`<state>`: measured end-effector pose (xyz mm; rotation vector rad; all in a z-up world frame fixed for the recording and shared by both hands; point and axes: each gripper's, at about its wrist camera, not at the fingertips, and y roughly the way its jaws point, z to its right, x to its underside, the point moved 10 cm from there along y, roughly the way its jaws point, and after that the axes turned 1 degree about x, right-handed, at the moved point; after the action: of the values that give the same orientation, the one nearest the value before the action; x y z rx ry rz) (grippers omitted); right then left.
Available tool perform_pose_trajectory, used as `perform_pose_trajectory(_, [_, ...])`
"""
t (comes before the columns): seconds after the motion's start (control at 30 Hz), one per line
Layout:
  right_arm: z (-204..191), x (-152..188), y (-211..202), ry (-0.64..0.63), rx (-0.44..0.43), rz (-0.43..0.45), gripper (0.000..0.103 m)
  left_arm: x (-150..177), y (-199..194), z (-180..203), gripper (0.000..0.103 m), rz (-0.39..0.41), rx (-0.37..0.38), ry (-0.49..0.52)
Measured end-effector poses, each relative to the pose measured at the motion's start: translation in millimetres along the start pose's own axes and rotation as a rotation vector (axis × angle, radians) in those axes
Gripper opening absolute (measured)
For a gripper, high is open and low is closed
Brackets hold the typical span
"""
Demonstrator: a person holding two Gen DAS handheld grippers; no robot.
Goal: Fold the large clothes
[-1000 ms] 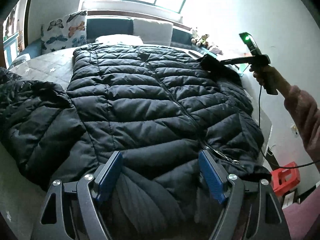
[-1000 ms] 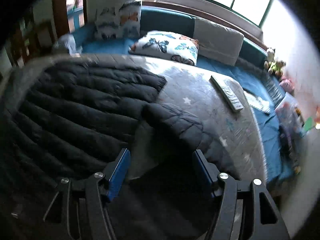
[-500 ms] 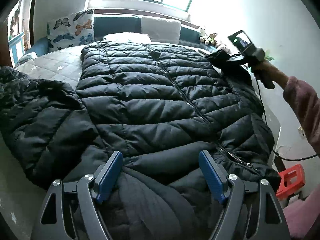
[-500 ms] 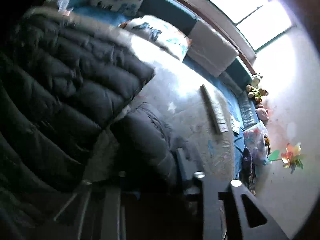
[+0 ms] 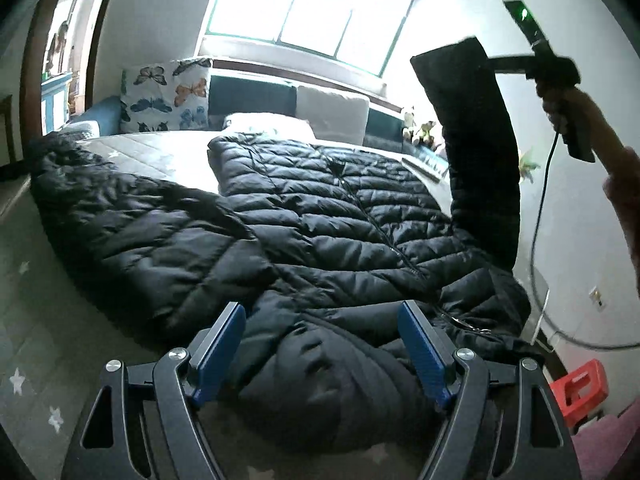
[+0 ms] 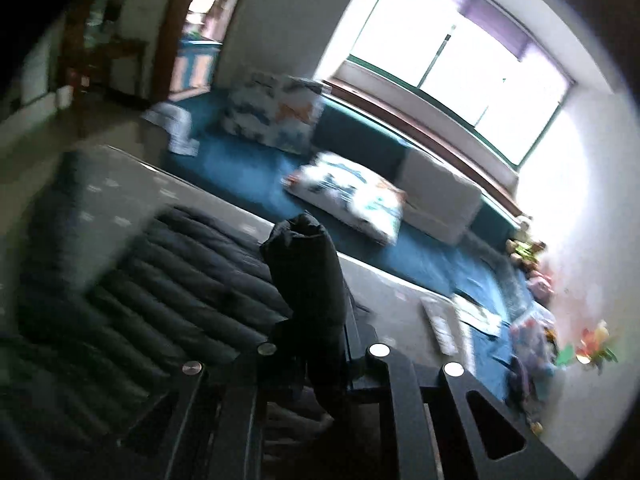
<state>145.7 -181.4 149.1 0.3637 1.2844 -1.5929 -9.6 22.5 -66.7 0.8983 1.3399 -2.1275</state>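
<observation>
No readable text or brand anywhere, blur on the right wrist view. Black puffer jacket [image 5: 320, 216] lies spread on the bed [image 5: 132, 148], front up, zipper running down the middle, hood end nearest my left gripper [image 5: 324, 348]. Jacket's left-side sleeve lies flat across the grey star-print mattress, out to the side of the jacket body. Other sleeve [image 5: 480, 152] is lifted off the bed, standing nearly upright above the jacket's right edge, cuff at top. My right gripper [image 5: 486, 62] pinches that cuff; its jaws have just closed on it, fabric clamped between them. In the right wrist view the sleeve [image 6: 308, 276] sticks up from between the closed fingers of the right gripper [image 6: 320, 364]. My left gripper hovers over the hood, blue pads [image 5: 420, 352] spread wide, hood fabric between them but not squeezed. Butterfly pillow [image 5: 166, 96] beyond the jacket at the headboard.
</observation>
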Motion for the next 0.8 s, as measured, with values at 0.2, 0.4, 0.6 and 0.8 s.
perform_pose_trajectory(0.2, [-102.5,-23.9,-27.9,-0.039,-0.15,0.022,0.015,11.2,-22.5,-4.7,0.083,0.045,-0.008,0.019])
perform_pose_trajectory(0.4, [-195.3,-2.5,-7.1,-0.013,-0.396,-0.156,0.016,28.9,-29.5,-10.4,0.083,0.04,0.003,-0.018])
perform_pose_trajectory(0.6, [-242.1,30.5,9.9,-0.117,-0.483,-0.287,0.027,38.9,-22.7,-8.8,0.083,0.021,0.001,-0.029])
perform_pose_trajectory(0.8, [-252.6,21.5,-27.2,-0.156,-0.533,-0.216,0.048,37.6,-14.8,-14.6,0.083,0.012,0.018,-0.087])
